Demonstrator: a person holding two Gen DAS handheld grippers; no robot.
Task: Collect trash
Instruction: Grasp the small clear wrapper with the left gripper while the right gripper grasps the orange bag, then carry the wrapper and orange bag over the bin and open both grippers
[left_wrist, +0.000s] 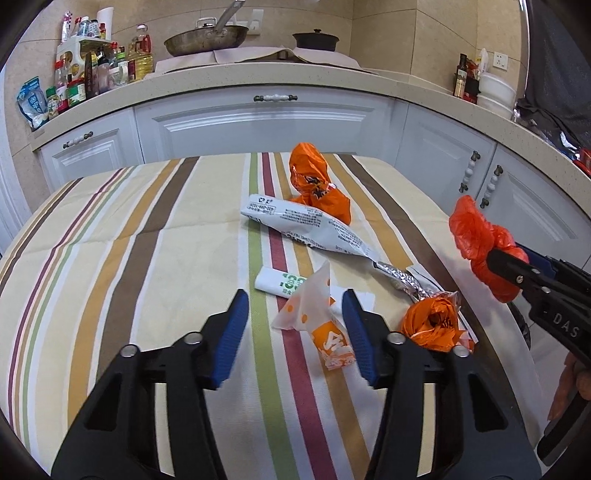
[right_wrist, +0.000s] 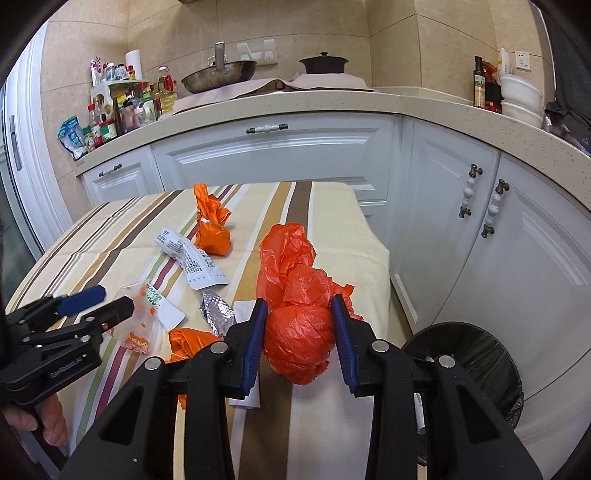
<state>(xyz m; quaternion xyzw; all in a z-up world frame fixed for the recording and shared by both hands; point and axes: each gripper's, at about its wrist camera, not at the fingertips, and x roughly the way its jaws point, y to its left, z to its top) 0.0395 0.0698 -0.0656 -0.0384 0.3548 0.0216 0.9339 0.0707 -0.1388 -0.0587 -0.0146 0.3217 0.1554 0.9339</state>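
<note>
My right gripper (right_wrist: 299, 325) is shut on a crumpled red-orange plastic bag (right_wrist: 295, 295) and holds it above the table's right edge; the bag also shows in the left wrist view (left_wrist: 476, 236). My left gripper (left_wrist: 295, 314) is open around a translucent wrapper with orange dots (left_wrist: 314, 314), low over the striped tablecloth (left_wrist: 147, 240). On the cloth lie an orange bag (left_wrist: 314, 177), a white printed pouch (left_wrist: 306, 225), a small white roll (left_wrist: 280, 282), foil (left_wrist: 402, 280) and an orange crumpled wrapper (left_wrist: 432, 321).
A black-lined trash bin (right_wrist: 472, 354) stands on the floor right of the table. White cabinets (right_wrist: 277, 155) and a counter with bottles (right_wrist: 125, 107), a pan (right_wrist: 218, 77) and a pot (right_wrist: 323, 62) run behind.
</note>
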